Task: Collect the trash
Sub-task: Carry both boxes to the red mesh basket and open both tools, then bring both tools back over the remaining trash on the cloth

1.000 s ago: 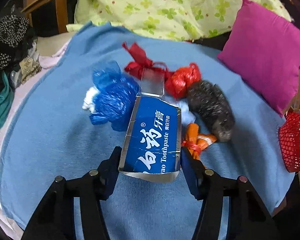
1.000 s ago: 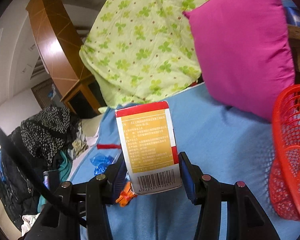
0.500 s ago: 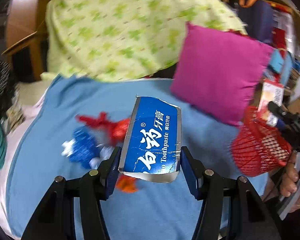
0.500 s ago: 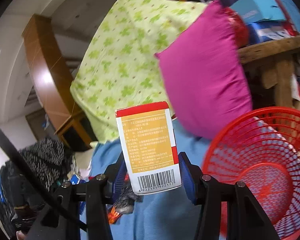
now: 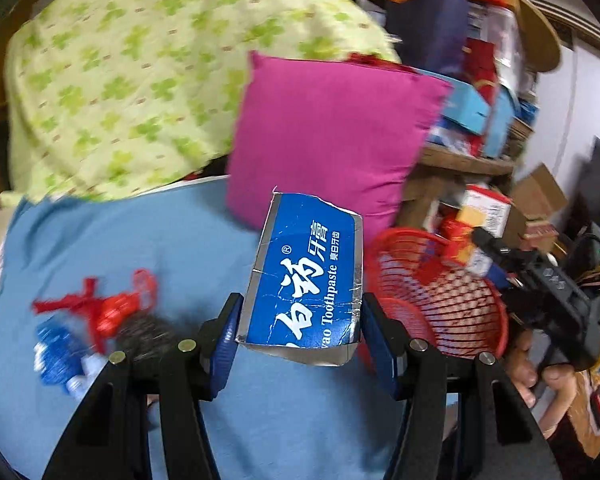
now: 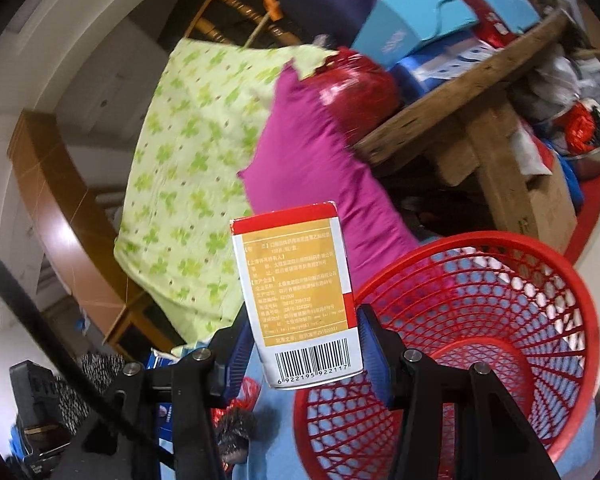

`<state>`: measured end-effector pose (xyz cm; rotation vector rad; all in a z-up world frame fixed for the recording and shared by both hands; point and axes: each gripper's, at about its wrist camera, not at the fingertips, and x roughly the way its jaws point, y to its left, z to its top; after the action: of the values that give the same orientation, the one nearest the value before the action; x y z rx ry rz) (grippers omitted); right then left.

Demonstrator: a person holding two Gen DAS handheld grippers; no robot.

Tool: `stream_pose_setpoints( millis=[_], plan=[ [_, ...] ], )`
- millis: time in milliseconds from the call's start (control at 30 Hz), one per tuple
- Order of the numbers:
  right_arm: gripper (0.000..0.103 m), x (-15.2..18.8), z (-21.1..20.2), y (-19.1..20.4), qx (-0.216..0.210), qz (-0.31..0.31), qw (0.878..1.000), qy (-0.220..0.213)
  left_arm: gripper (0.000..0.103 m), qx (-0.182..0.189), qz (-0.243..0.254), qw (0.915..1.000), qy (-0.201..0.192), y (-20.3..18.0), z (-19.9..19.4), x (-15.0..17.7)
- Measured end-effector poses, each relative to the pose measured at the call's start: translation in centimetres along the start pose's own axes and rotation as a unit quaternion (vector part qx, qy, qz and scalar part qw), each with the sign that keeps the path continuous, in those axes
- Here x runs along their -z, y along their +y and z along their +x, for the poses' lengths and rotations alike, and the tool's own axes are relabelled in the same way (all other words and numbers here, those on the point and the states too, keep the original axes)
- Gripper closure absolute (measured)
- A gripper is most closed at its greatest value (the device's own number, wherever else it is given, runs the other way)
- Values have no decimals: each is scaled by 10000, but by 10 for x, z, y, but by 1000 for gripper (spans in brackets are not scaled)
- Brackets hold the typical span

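We have the left gripper (image 5: pixel 300 334) closed on a flattened blue toothpaste box (image 5: pixel 306 276), its creased cardboard edged in silver foil with a torn upper edge; the blue finger pads (image 5: pixel 225 334) press against both long sides, and the box stands tilted above the blue terry-like cover (image 5: pixel 112 240). Just to its right sits the red basket (image 5: pixel 466 320), a round plastic mesh tub with a thick rim. On the cover to the left lie knotted red plastic bags (image 5: pixel 114 306), a crumpled blue bag (image 5: pixel 54 354) and a dark fuzzy lump (image 5: pixel 146 332), all blurred. A smooth magenta cushion (image 5: pixel 328 136) leans behind the box, beside a green clover-print quilt (image 5: pixel 140 72).

In the right wrist view, our right gripper (image 6: pixel 300 350) grips a stiff rectangular carton (image 6: pixel 300 296), orange-yellow with red bands and a white barcode panel, clamped at its lower end between the pads. It stands nearly upright beside the basket's near rim (image 6: pixel 452 360), whose open lattice fills the lower right. Rough wooden shelving (image 6: pixel 472 112) stands behind the basket.
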<state>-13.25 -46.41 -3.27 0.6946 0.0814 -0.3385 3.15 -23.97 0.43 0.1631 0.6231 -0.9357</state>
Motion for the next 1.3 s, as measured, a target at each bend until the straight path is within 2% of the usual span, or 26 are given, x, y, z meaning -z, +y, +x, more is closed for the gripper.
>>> stream_pose_setpoints(
  millis=[133,267,300,400,600,833,1033,1200,1300],
  plan=[
    [48,-5,-4,-17,204,309,9993,-15,42,319,338,9989,96,-42,21,-9],
    [48,-11,-10,-32,494,548,9972,-111,40,486,496,9972,279,-69,47,-12],
    [47,-13,-9,-33,537,567,9969,-135,40,510,511,9969,304,-73,50,-13],
    [36,-14,-14,-39,617,716,9952,-250,38,608,568,9956,429,-87,65,-12],
    [35,-15,-17,-34,704,636,9945,-444,37,559,582,9958,422,-85,66,-5],
    [35,0,-17,24,335,-304,9965,-701,37,264,115,9991,313,-33,32,21],
    [35,32,-10,88,-227,-1174,9903,-714,36,-454,-295,9981,290,39,-10,64],
    [35,63,17,124,-619,-1349,9888,-143,36,-1188,-964,9878,307,117,-46,98],
    [35,82,41,138,-709,-1357,9877,321,36,-1637,-1348,9768,290,160,-67,117]
  ],
)
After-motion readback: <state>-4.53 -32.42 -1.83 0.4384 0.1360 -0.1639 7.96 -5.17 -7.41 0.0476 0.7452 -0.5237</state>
